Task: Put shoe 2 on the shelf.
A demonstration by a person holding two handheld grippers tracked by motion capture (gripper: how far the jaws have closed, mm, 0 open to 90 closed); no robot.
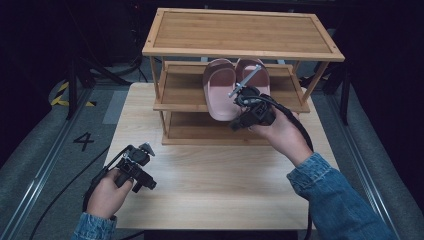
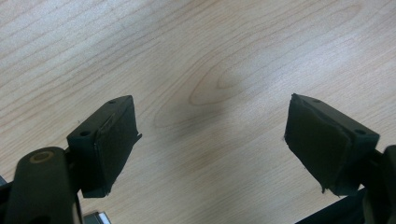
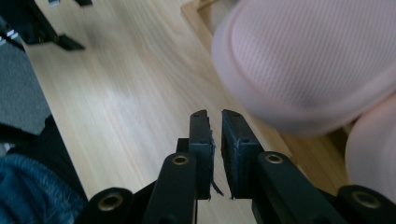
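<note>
A light wooden table (image 1: pixel 215 190) carries a three-tier bamboo shoe rack (image 1: pixel 240 32) standing along its far edge. On the rack's middle shelf (image 1: pixel 180 95) lies a pair of pink slippers (image 1: pixel 220 87), side by side and touching, toes toward the shelf's front edge; the toe of the left-hand slipper overhangs that edge slightly.

The right gripper (image 1: pixel 235 125) is held by a hand (image 1: pixel 282 132) in a denim sleeve (image 1: pixel 335 200), just in front of the rack near the front edge of the middle shelf, below the overhanging toes. In the right gripper view its two black jaws stand pressed nearly together with only a thin slit between the pads and nothing pinched between them; the ribbed pink toe of one slipper (image 3: pixel 303 65) looms close above and to the right of the jaw tips, apart from them, and the second slipper shows at the picture's right edge. A grey plate and a black cable belong to this gripper.

The left gripper (image 1: pixel 145 167) rests low over the near left corner of the table, well apart from the rack. In the left gripper view (image 2: pixel 210 140) its jaws are spread wide over bare wood grain, holding nothing.
</note>
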